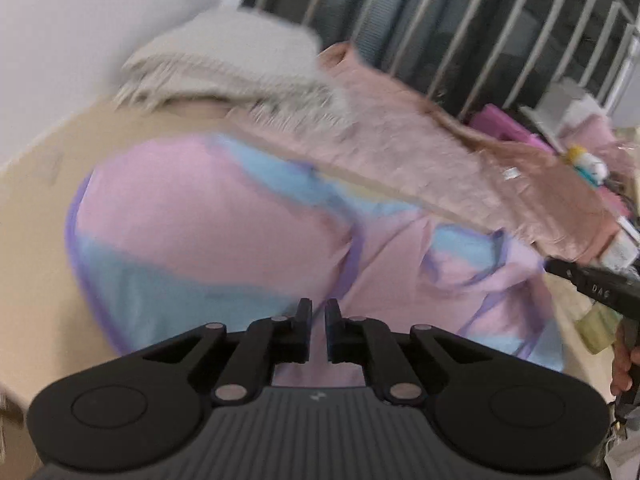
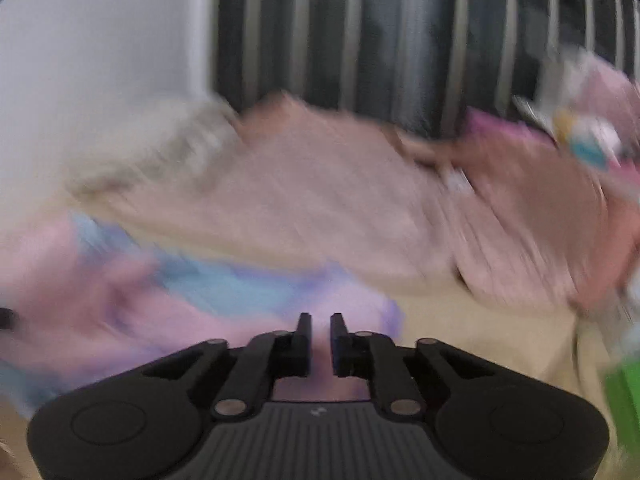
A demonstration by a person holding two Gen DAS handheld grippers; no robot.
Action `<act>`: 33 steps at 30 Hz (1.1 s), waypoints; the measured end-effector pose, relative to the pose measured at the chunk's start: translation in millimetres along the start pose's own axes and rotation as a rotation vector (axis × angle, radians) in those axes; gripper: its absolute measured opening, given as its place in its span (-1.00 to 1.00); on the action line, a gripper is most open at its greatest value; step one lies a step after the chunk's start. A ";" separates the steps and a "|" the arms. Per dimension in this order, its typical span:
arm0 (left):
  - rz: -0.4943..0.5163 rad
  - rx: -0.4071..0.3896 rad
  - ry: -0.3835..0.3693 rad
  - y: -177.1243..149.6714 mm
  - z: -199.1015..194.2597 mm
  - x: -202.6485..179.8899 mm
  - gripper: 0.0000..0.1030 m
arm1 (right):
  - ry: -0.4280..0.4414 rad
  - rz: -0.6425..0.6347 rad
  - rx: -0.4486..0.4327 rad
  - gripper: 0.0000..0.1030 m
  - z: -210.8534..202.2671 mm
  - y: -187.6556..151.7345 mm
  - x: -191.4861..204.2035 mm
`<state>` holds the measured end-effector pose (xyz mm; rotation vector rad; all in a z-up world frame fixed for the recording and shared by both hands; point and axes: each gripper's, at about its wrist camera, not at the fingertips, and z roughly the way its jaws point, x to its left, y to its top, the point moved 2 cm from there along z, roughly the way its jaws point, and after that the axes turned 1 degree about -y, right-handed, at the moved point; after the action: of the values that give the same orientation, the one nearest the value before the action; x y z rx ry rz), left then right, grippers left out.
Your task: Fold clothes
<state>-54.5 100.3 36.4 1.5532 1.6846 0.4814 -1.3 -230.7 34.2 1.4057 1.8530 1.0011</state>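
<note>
Blur smears the pastel garment [image 2: 200, 292] under the right gripper [image 2: 320, 320].

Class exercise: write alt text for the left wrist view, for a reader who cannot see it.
The left claw, nearly closed, pinches a pink, blue and purple garment spread on a beige surface. Behind lie a dusty-pink fluffy garment and a grey fringed cloth; everything is motion-blurred.

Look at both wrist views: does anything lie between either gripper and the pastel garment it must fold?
Nothing visible does. The pastel garment lies directly under and ahead of the left gripper and the right gripper. The pink fuzzy garment and grey fringed cloth lie beyond it.
</note>
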 end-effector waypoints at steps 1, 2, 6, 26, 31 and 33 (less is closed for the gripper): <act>0.023 -0.009 0.005 16.4 5.5 -2.4 -0.85 | 0.046 -0.016 0.008 -0.39 7.6 8.7 7.7; 0.045 0.003 -0.005 33.6 16.2 -5.3 -0.72 | 0.092 -0.033 0.019 -0.13 15.7 17.3 15.5; -0.027 0.191 -0.103 81.2 89.4 -12.4 -0.61 | 0.274 -0.036 0.099 -0.11 56.4 49.9 42.7; -0.246 0.006 -0.194 103.7 106.0 17.9 -0.96 | 0.274 0.148 0.058 -0.52 98.3 51.3 57.4; 0.018 0.096 -0.196 48.9 53.8 24.0 -0.23 | 0.274 0.059 0.078 -0.17 36.9 13.2 42.1; 0.065 0.104 -0.163 29.2 38.9 29.4 -0.15 | 0.315 0.047 0.087 -0.15 9.6 -8.9 40.2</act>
<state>-4.5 125.0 25.0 1.6798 1.5593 0.2954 -8.4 -191.2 20.8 1.4117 2.1187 1.2375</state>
